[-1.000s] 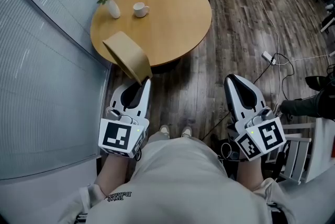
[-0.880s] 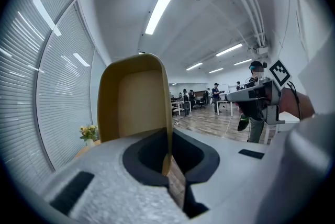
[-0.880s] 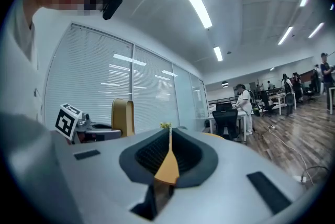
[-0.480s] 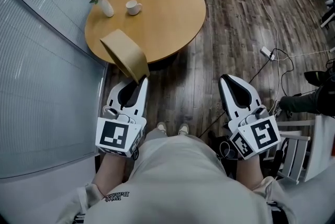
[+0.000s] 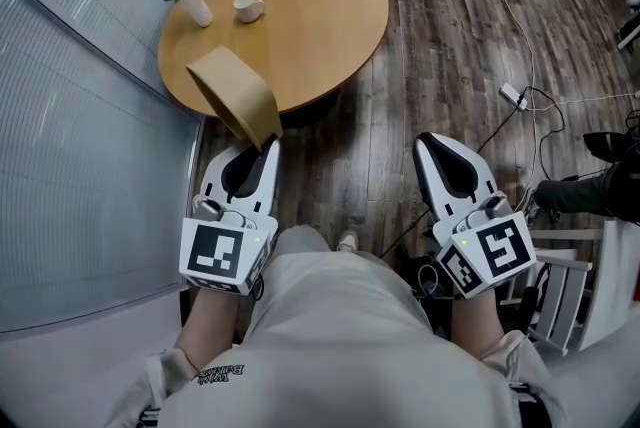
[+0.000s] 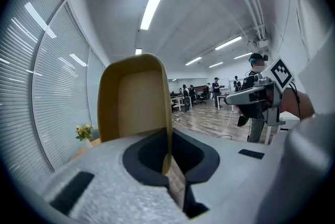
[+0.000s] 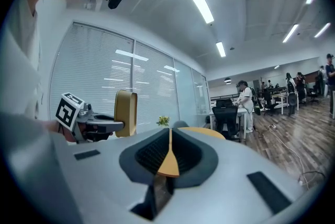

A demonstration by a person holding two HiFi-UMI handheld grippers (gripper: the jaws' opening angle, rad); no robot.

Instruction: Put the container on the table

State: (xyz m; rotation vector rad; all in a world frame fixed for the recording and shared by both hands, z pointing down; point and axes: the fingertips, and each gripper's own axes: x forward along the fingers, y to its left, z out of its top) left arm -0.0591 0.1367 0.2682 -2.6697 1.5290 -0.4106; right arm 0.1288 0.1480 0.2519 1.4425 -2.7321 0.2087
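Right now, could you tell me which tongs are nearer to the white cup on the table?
Left. The left tongs, shut on the container, reach the near edge of the table, just short of the cup. The right tongs hang over the floor, farther away.

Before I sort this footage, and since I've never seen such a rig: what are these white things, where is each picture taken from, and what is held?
A person holds a two-jaw gripper in each hand; no robot is involved. The head view looks down from the person's head; the other two come from cameras riding on each gripper. The left gripper is clamped on one wall of a tan open container. The right gripper is shut and empty. Ahead stands a round wooden table bearing a small vase of flowers and a white cup.
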